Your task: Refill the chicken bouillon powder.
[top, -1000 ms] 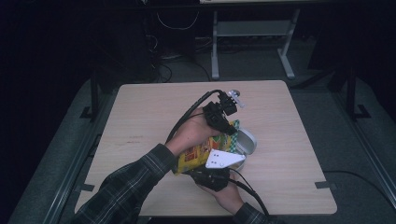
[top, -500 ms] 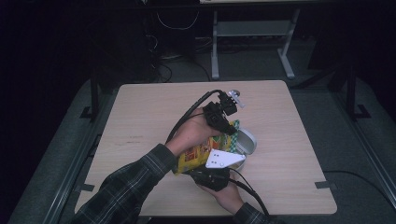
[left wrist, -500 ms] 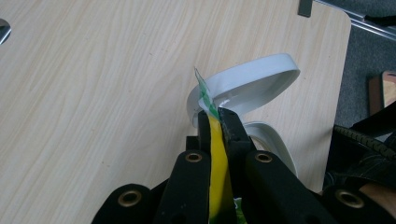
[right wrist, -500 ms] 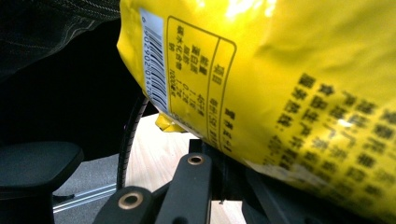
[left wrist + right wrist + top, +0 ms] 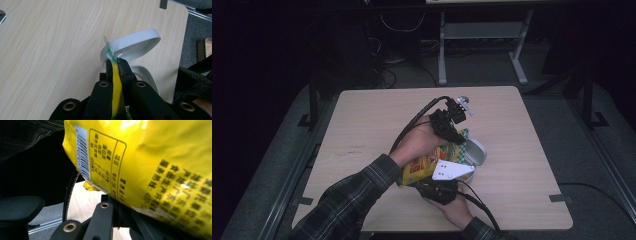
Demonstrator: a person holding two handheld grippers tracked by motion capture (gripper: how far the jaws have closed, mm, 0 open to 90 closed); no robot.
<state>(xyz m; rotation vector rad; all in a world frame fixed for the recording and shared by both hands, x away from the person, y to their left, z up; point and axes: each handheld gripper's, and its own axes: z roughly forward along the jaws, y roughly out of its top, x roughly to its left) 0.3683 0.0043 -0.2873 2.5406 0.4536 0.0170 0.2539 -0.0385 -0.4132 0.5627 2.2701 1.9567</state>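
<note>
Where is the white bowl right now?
In the high view, the white oval bowl sits on the wooden table, right of centre, just beyond the yellow snack bag both grippers hold.

**What the views keep from sight**

In the right gripper view, the yellow bag (image 5: 150,165) is cut off at the 12 and 3 o'clock edges, and its print toward 4 o'clock is too blurred to read. The bag covers the tips of the right gripper (image 5: 120,212).

In the high view, the white bowl (image 5: 477,150) is partly hidden behind the bag (image 5: 424,167) and a grey plate (image 5: 452,170).

In the left gripper view, the bag's (image 5: 116,95) lower part is cut off at 6 o'clock.
</note>
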